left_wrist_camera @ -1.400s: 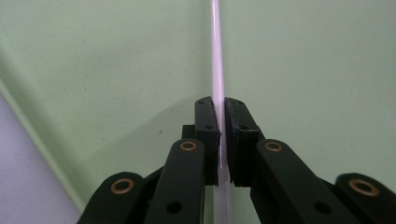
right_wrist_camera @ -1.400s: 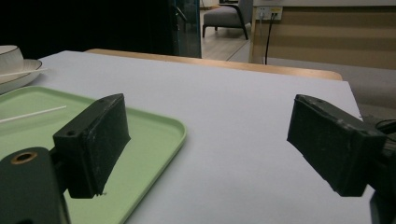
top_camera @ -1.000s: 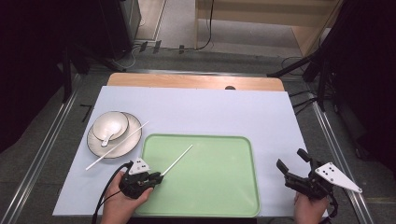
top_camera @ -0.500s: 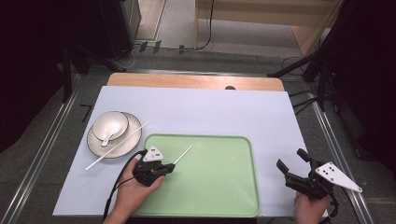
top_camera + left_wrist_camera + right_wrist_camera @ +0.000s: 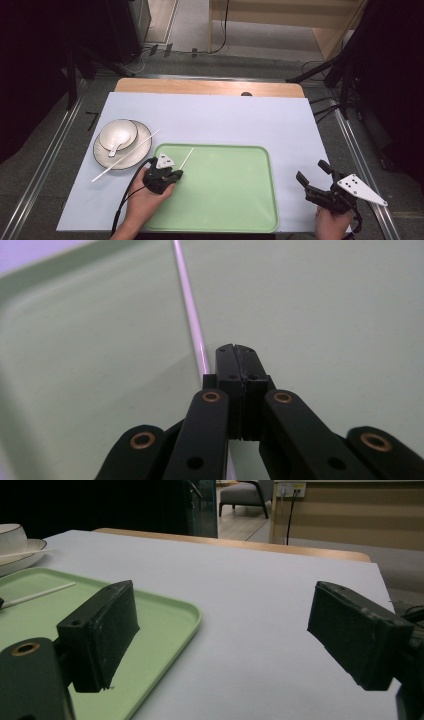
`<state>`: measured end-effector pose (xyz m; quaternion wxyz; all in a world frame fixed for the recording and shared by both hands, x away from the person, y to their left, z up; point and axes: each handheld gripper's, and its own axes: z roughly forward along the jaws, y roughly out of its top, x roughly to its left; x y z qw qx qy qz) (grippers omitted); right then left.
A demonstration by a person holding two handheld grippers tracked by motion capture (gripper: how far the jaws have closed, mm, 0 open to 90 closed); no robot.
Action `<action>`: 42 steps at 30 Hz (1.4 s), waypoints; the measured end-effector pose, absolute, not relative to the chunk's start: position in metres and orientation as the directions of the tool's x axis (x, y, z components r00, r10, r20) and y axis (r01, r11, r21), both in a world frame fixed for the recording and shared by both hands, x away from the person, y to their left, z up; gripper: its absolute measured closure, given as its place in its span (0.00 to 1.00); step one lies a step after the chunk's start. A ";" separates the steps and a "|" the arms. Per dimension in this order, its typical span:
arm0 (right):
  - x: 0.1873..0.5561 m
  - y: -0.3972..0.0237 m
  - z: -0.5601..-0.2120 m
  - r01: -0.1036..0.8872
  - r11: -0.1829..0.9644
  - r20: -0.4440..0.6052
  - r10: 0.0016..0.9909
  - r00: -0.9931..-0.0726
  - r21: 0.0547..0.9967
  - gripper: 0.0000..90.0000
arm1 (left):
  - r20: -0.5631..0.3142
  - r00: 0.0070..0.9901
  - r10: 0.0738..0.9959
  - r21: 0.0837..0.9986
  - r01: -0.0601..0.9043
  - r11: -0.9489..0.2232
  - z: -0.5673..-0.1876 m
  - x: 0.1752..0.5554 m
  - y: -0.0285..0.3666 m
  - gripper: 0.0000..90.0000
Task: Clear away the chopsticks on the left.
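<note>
1. The left gripper has its jaws pressed together on a white chopstick, angled low over the green tray for lifting.
2. The right gripper waits spread wide and empty near the tray's right edge.
3. A second chopstick lies across the plate.

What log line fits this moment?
left tongs: shut on chopstick | over green tray | right tongs: open, empty

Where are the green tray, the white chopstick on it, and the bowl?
green tray point(image 5: 225, 210), high view, bare floor.
chopstick on the tray point(image 5: 188, 157), high view, free far end.
bowl point(image 5: 119, 134), high view, inside.
</note>
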<state>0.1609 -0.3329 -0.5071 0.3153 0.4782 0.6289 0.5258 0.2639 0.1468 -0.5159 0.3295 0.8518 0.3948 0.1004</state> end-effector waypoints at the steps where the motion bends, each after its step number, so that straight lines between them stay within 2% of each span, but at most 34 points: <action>1: 0.161 -0.332 -0.507 0.271 -0.011 0.108 0.932 -0.346 0.963 0.14 | -0.087 0.662 0.744 0.639 0.610 -0.469 -0.516 0.264 0.150 1.00; 14: 0.162 -0.331 -0.507 0.272 -0.007 0.105 0.931 -0.349 0.962 0.14 | -0.089 0.610 0.788 0.637 0.643 -0.426 -0.514 0.261 0.185 1.00; 28: 0.162 -0.333 -0.507 0.271 -0.013 0.110 0.932 -0.346 0.963 0.14 | -0.097 0.616 0.781 0.638 0.641 -0.427 -0.514 0.260 0.190 1.00; 31: 0.162 -0.334 -0.507 0.268 -0.013 0.109 0.932 -0.346 0.963 0.14 | -0.101 0.624 0.775 0.644 0.635 -0.427 -0.515 0.260 0.190 0.96; 37: 0.162 -0.333 -0.507 0.269 -0.011 0.108 0.932 -0.347 0.963 0.14 | -0.095 0.631 0.770 0.652 0.624 -0.431 -0.515 0.261 0.190 0.93; 42: 0.160 -0.334 -0.507 0.269 -0.020 0.116 0.931 -0.345 0.963 0.14 | -0.114 0.664 0.739 0.656 0.609 -0.445 -0.515 0.261 0.189 0.78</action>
